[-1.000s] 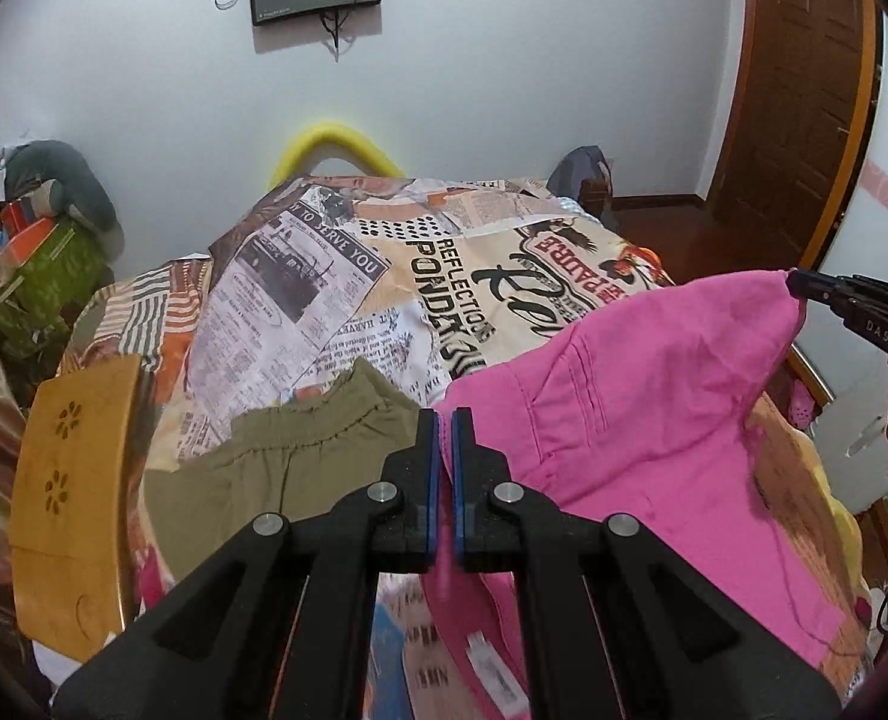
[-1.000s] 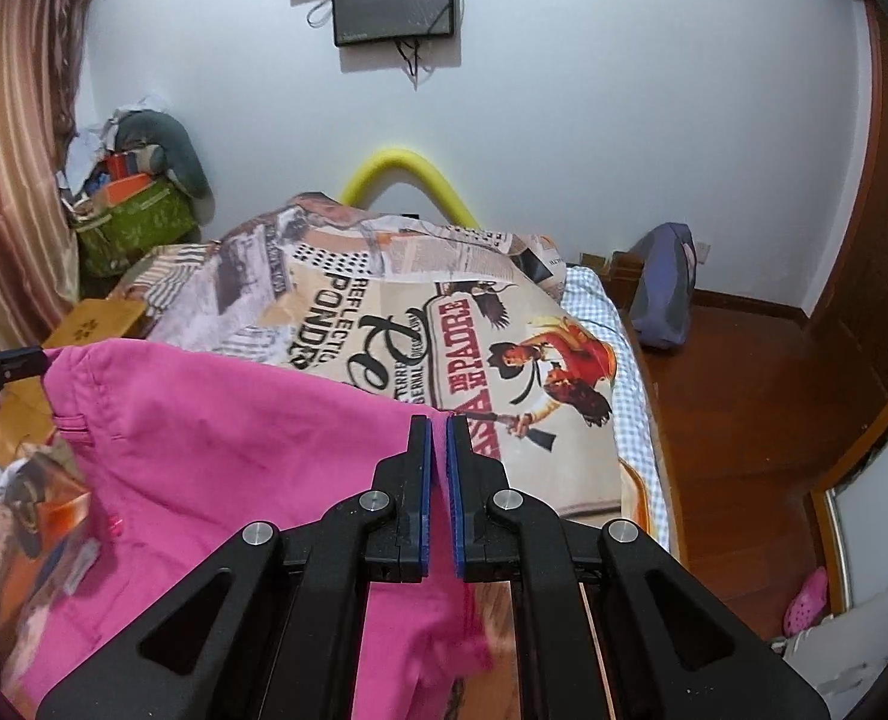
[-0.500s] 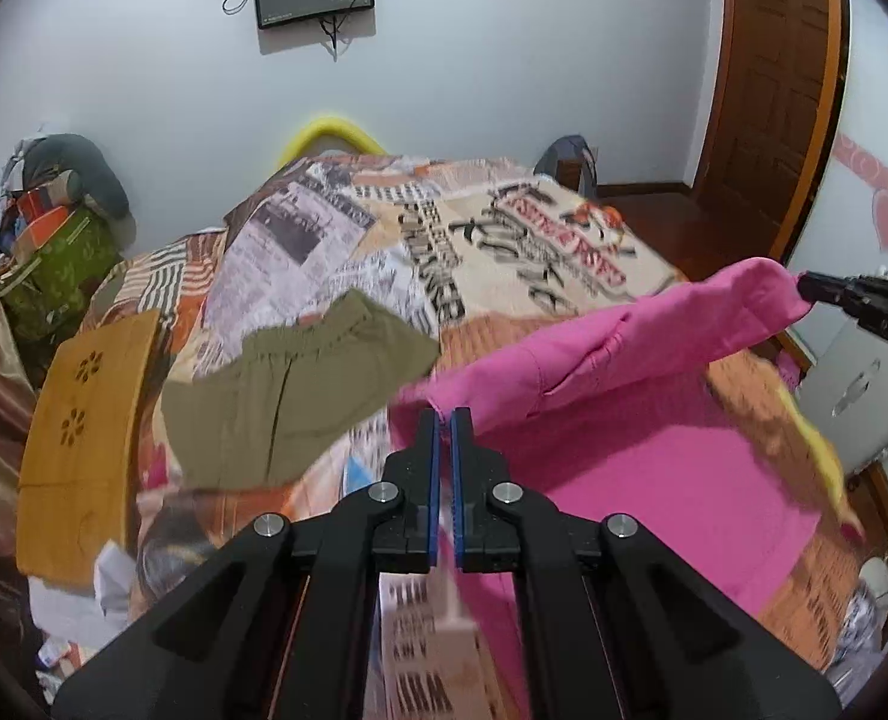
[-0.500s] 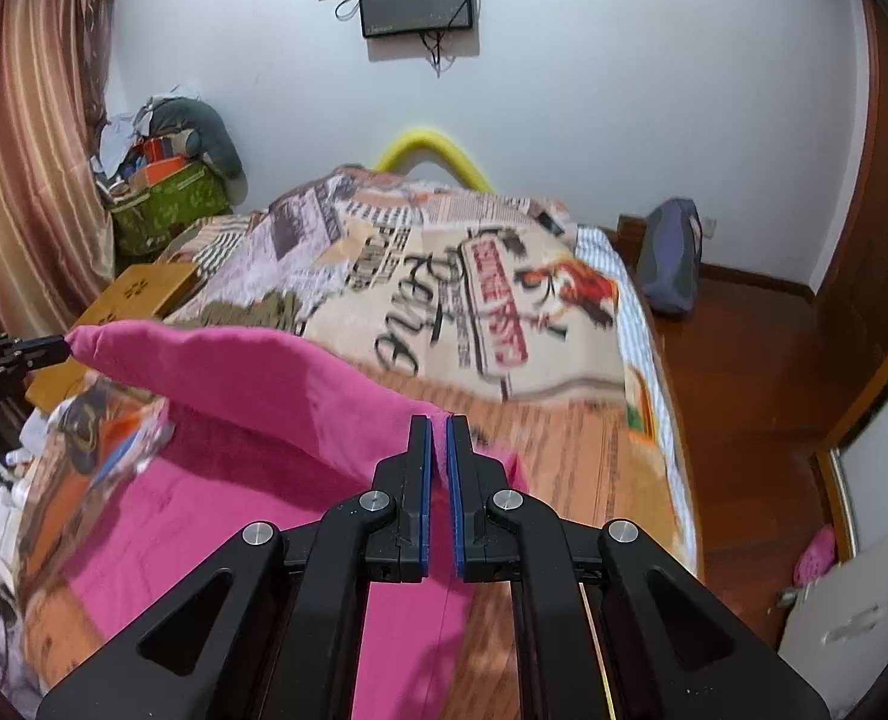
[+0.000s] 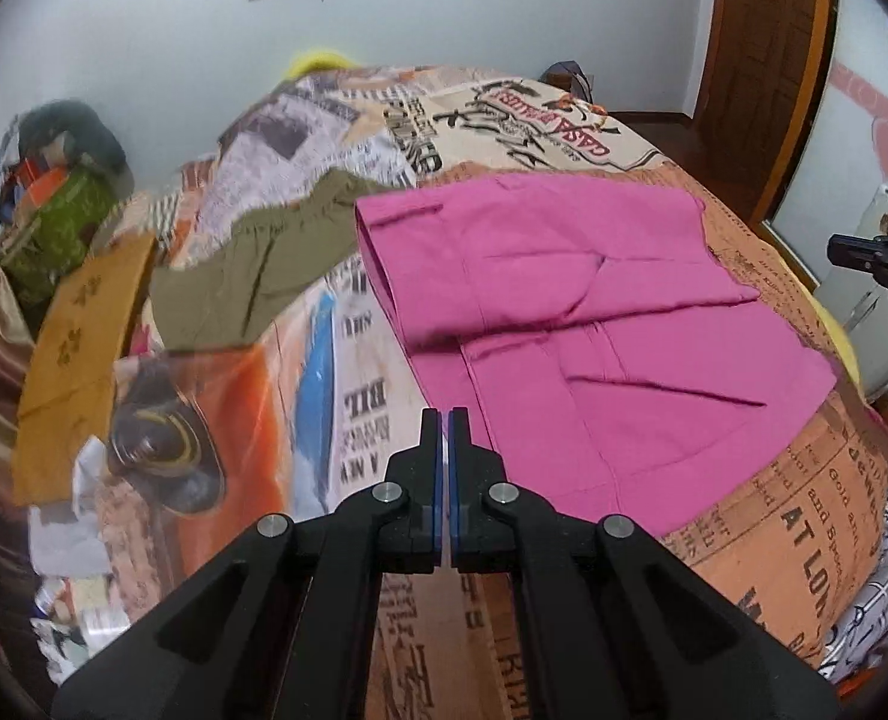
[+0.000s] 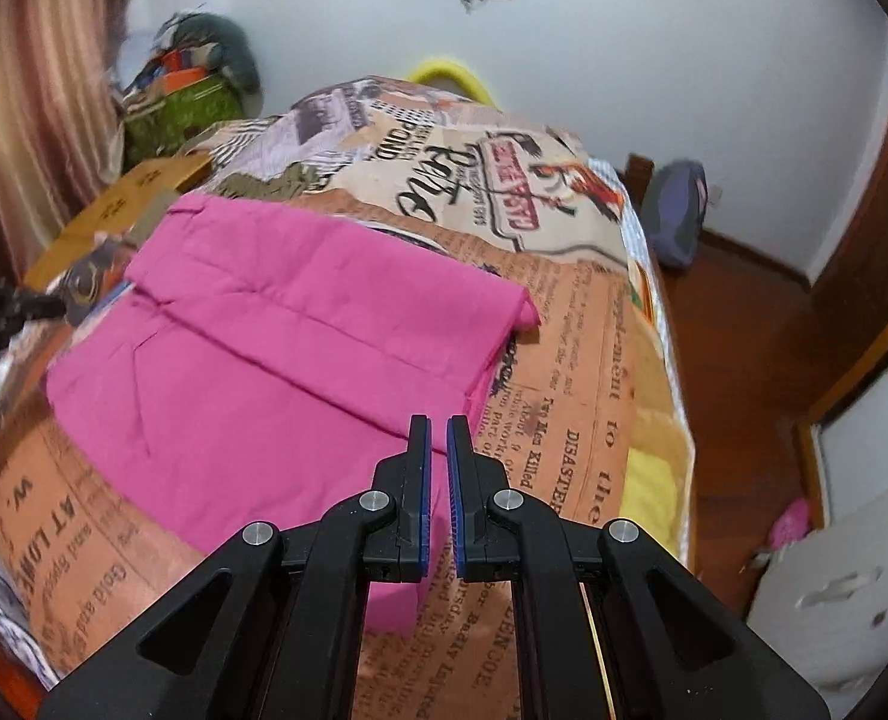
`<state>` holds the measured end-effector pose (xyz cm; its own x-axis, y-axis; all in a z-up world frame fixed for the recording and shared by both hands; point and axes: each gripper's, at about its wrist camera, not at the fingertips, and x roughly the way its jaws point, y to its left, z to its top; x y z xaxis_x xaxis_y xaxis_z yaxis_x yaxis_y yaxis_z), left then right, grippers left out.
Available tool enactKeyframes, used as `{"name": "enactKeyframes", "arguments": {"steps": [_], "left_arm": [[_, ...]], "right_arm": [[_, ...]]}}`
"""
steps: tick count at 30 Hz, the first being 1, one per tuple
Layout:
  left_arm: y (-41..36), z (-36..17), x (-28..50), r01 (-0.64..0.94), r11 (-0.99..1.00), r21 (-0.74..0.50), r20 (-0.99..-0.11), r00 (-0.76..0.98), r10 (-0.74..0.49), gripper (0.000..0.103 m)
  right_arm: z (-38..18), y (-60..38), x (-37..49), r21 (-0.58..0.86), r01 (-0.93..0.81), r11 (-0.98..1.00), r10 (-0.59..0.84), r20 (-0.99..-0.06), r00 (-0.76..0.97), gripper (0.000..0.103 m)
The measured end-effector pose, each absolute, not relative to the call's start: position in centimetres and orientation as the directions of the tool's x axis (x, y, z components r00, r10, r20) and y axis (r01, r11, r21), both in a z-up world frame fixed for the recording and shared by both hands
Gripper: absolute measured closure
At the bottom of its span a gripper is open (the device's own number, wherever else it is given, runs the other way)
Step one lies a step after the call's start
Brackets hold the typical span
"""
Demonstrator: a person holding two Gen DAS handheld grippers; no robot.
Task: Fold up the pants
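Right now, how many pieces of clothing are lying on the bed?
2. The pink pants, folded over, lie mid-bed; an olive green garment lies beyond, nearer the bed's left side. The bedspread could hide more.

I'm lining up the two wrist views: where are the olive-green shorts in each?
Left wrist: olive-green shorts lie left of centre, beside the pink pants' left edge.
Right wrist: only a sliver, upper left, beyond the pants.
Shared landmark: yellow headboard arch.

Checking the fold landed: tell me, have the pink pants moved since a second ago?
Yes. The pink pants dropped from mid-air onto the bedspread, folded over.
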<state>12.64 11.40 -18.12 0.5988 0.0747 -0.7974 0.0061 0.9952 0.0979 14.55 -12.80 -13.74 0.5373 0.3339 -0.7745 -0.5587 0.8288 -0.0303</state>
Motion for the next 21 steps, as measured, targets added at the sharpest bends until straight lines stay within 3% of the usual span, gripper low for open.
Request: {"name": "enactKeyframes", "arguments": {"steps": [2, 4, 6, 8, 12, 21], "left_arm": [[10.9, -17.6, 13.3, 0.021, 0.993, 0.115, -0.789, 0.609, 0.078, 0.101], [10.3, -17.0, 14.2, 0.046, 0.992, 0.115, -0.785, 0.617, 0.063, 0.098], [9.7, -16.7, 15.2, 0.069, 0.991, 0.118, -0.782, 0.621, 0.050, 0.093], [8.9, -16.8, 16.0, 0.094, 0.988, 0.125, -0.782, 0.621, 0.039, 0.087], [7.5, -17.4, 17.5, 0.144, 0.982, 0.119, -0.793, 0.610, 0.007, 0.065], [6.1, -21.6, 20.4, 0.230, 0.968, 0.103, -0.861, 0.507, -0.029, 0.063]], "right_arm": [[-13.6, -12.4, 14.1, -0.037, -0.570, 0.820, 0.339, -0.771, 0.538, 0.094], [-13.7, -11.6, 14.2, -0.018, -0.582, 0.813, 0.361, -0.769, 0.527, 0.080], [-13.9, -10.9, 14.3, 0.009, -0.591, 0.807, 0.387, -0.764, 0.517, 0.073], [-14.4, -9.7, 14.6, 0.025, -0.606, 0.795, 0.406, -0.764, 0.501, 0.071], [-16.0, -7.1, 15.0, 0.041, -0.652, 0.757, 0.424, -0.789, 0.444, 0.064], [-19.6, -3.2, 16.1, 0.027, -0.743, 0.669, 0.401, -0.855, 0.330, 0.062]]}}
